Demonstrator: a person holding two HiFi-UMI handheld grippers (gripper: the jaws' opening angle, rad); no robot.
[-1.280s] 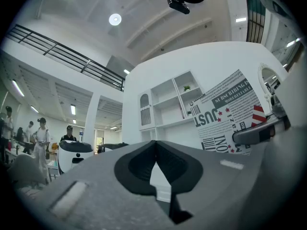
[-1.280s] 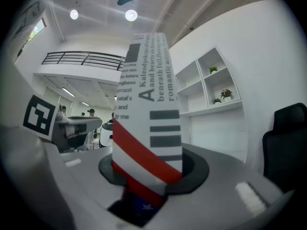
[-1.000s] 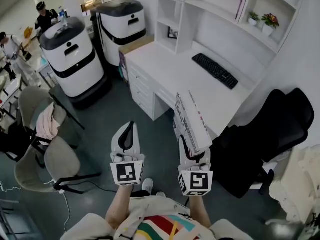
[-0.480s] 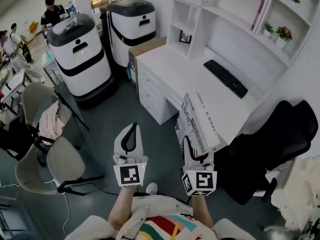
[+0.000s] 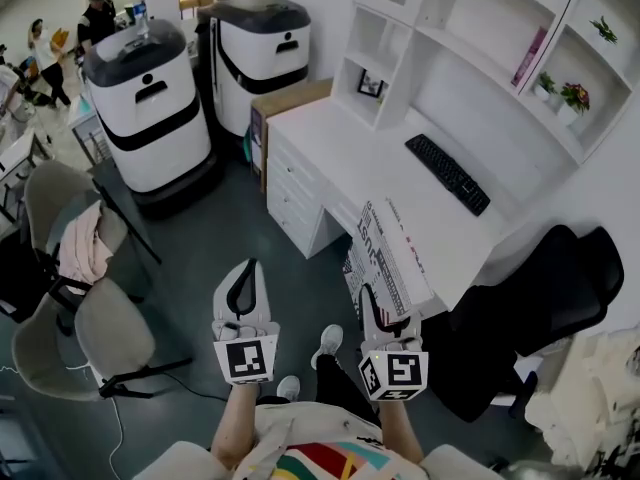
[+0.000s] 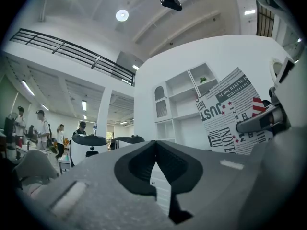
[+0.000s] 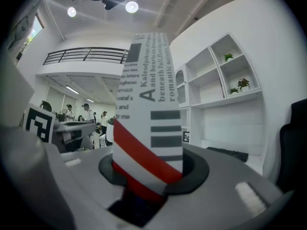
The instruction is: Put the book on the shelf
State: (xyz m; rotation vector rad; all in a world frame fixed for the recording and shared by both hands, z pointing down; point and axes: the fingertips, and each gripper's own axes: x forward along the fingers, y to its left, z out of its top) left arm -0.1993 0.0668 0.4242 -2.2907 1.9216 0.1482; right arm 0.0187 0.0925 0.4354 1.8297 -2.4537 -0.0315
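Note:
The book (image 5: 388,260) is white with black lettering and red stripes. It stands tilted in my right gripper (image 5: 372,296), which is shut on its lower edge; in the right gripper view the book (image 7: 149,104) rises from between the jaws of the right gripper (image 7: 149,174). My left gripper (image 5: 242,280) is beside it, shut and holding nothing; in its own view the left gripper (image 6: 154,146) has its tips meeting, with the book (image 6: 230,110) off to the right. The white shelf unit (image 5: 470,38) stands above the desk (image 5: 340,138), ahead and to the right.
A black keyboard (image 5: 447,173) lies on the desk. A black office chair (image 5: 535,303) stands at the right. Two white and black machines (image 5: 150,103) stand left of the desk. Grey chairs (image 5: 95,323) and several people are at the far left. Small plants (image 5: 575,96) sit on the shelves.
Both grippers, the right one still holding the book, have shifted across the floor beside the desk. The desk and shelves now sit slightly differently in view, and a foot shows between the grippers.

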